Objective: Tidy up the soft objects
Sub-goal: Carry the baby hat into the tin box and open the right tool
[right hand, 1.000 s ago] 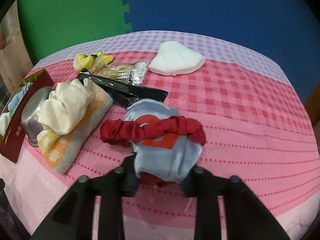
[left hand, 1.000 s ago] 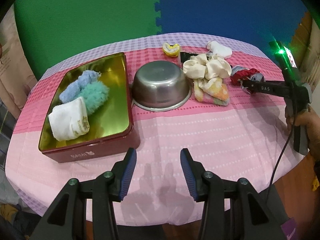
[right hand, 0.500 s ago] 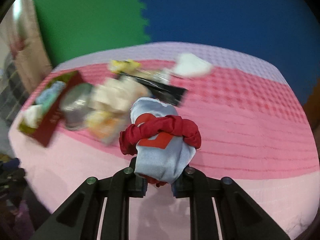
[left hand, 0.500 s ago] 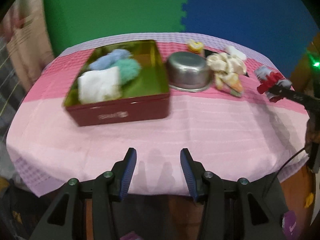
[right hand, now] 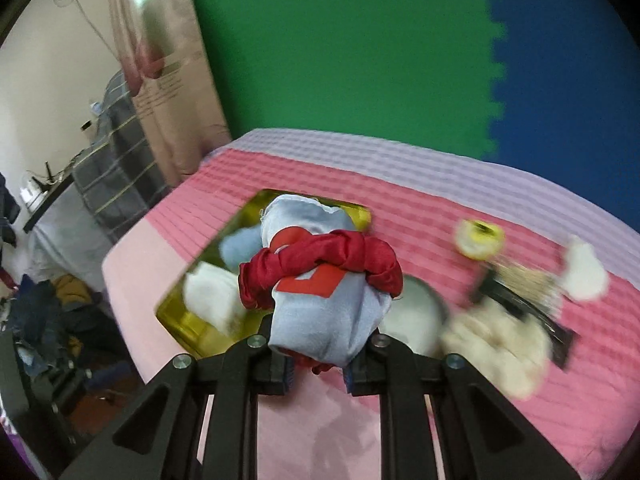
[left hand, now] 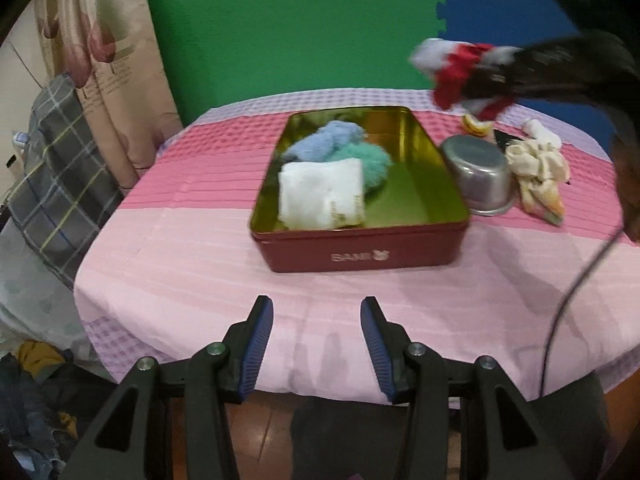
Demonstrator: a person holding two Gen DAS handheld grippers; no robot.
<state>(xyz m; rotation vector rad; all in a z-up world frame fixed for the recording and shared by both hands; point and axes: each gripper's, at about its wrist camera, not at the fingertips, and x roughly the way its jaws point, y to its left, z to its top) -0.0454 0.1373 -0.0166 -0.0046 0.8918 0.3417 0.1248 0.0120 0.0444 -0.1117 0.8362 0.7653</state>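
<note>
Along the left edge of the table [left hand: 168,264], the pink cloth hangs over the side, and a plaid-covered seat [left hand: 52,184] and a floor pile of clothes [left hand: 36,392] stand beside it. Bare cloth runs from that edge to the red tin [left hand: 360,252], and a wide bare strip lies between the tin's front wall and the near edge. Above that strip hangs the left gripper [left hand: 317,342], its blue-padded jaws apart with nothing between them.

Inside the tin, a white folded cloth [left hand: 320,194], a blue fluffy piece [left hand: 320,146] and a teal fluffy piece [left hand: 366,164] fill the left half; the right half shows bare gold floor. Just right of the tin stands an upturned steel bowl [left hand: 478,174], then a cream scrunchie pile [left hand: 538,164].

Over the tin's far right corner, clear of the table, the right gripper [right hand: 318,364] is clamped on a pale blue cloth bundle [right hand: 320,312] ringed by a red scrunchie [right hand: 320,258].
</note>
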